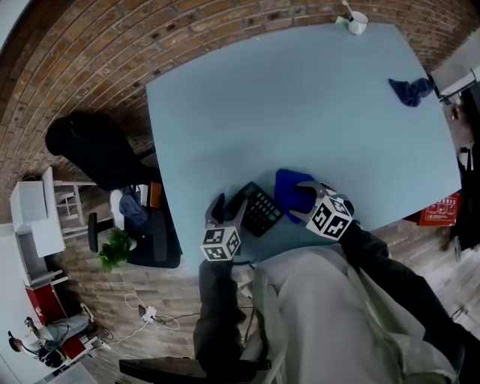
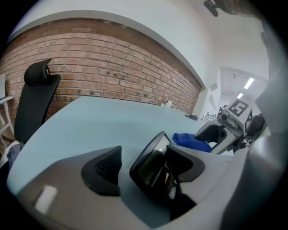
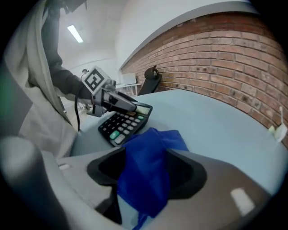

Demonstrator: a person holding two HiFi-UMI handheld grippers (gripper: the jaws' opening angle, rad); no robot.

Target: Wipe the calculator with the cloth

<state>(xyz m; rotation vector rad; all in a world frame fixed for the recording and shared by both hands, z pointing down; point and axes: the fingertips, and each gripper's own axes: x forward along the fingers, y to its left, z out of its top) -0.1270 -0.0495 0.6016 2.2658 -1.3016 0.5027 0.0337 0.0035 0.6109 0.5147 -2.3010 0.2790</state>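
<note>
A black calculator (image 1: 261, 210) lies near the front edge of the pale blue table (image 1: 300, 105), its display end raised. My left gripper (image 1: 229, 208) is open around that end; in the left gripper view the calculator (image 2: 153, 158) stands between the pads, close against the right one, with a gap to the left one. A bright blue cloth (image 1: 289, 187) lies just right of the calculator. My right gripper (image 1: 300, 201) is open over it. In the right gripper view the cloth (image 3: 146, 170) bunches up between the wide jaws, and the calculator's keys (image 3: 123, 122) show beyond.
A second, darker cloth (image 1: 411, 91) lies at the table's far right. A white cup (image 1: 356, 22) stands at the far edge. A black office chair (image 1: 90, 146) is left of the table, by a brick wall (image 2: 112, 67).
</note>
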